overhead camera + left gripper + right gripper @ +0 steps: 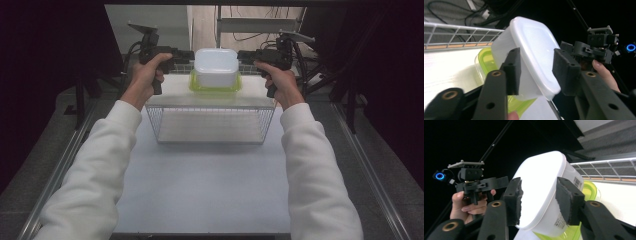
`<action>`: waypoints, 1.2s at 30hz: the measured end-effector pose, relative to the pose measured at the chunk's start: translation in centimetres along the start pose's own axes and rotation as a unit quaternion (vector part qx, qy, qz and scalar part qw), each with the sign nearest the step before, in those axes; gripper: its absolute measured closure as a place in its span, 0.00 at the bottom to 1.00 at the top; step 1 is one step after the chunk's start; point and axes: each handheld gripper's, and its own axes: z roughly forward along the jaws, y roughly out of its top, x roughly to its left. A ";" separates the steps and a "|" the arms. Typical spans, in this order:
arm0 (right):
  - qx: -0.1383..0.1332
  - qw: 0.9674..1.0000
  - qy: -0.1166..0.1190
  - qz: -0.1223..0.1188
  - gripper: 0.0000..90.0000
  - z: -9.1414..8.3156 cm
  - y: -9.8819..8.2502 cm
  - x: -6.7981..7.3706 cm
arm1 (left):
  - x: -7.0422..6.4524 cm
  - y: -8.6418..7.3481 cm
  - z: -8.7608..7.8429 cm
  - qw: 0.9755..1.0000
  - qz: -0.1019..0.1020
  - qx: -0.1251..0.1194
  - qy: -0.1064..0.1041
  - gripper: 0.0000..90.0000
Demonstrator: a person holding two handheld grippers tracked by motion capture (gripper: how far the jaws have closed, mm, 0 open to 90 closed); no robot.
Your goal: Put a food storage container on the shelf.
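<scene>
The white container [216, 66] is sitting upside down on its green lid [215, 88], base pointing up, behind the wire basket [212, 125] on the surface. The right gripper view is showing a printed label on its wall. The left gripper [186, 56] and right gripper [243, 56] are flanking it level, jaws released around its edges.

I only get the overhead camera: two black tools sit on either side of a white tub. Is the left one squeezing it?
Observer: It doesn't look like it. The left tool's own camera shows its jaws standing apart, with the white tub's edge between them.
Operator: Is there anything on the tub that I can't see from above?
Observer: Yes. The right tool's camera shows a barcode label on the tub's side wall, just above the green lid it sits on.
</scene>
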 end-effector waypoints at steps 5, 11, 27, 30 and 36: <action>0.008 0.998 -0.022 -0.053 0.55 -0.9 -0.5 1.4 | -0.6 -0.8 -1.0 1.000 0.013 -0.008 0.001 0.53; 0.015 0.994 -0.034 -0.102 0.52 -1.9 -1.7 2.3 | -0.9 -2.1 -2.1 0.999 0.032 -0.007 0.019 0.49; 0.033 0.985 -0.044 -0.162 0.39 -4.4 -5.3 3.2 | -2.3 -6.7 -5.2 0.995 0.090 0.000 0.047 0.44; 0.035 0.982 -0.057 -0.174 0.36 -4.9 -6.1 3.0 | -2.5 -7.7 -5.5 0.993 0.104 0.004 0.053 0.42; 0.054 0.974 -0.084 -0.204 0.34 -5.9 -8.2 2.9 | -3.1 -10.3 -6.3 0.988 0.137 0.022 0.071 0.38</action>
